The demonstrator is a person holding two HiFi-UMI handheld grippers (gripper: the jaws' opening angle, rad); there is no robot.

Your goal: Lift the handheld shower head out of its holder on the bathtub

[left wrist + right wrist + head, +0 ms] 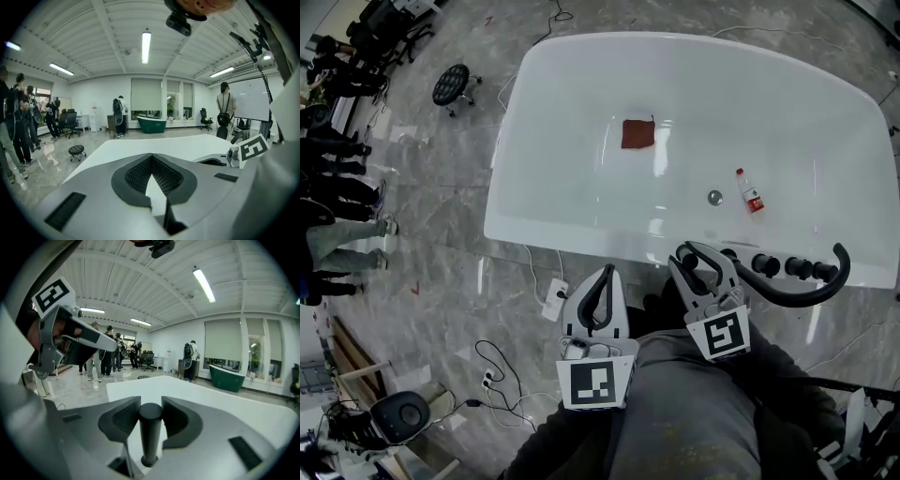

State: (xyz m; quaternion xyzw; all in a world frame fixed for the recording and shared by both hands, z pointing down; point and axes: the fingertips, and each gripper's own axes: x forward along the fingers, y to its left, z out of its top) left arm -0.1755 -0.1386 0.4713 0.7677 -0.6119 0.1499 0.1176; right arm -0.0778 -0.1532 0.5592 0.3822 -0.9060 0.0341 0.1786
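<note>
The white bathtub [581,234] lies ahead of me, with black fittings along its near rim at the right. The shower head's black handle [150,432] stands upright between the jaws of my right gripper [696,251], which is open, with a thin gap showing beside the handle. A curved black tube [797,295] runs right from there, past three black knobs [797,268]. My left gripper [606,277] hangs just left of it, outside the tub's near rim. It is shut, its tips touching and nothing between them. The holder itself is hidden.
Inside the tub lie a red cloth [637,133], a small bottle [751,191] and the drain [714,197]. A power strip [555,298] and cables lie on the floor by the tub. A black stool [452,84] and several people stand at the left.
</note>
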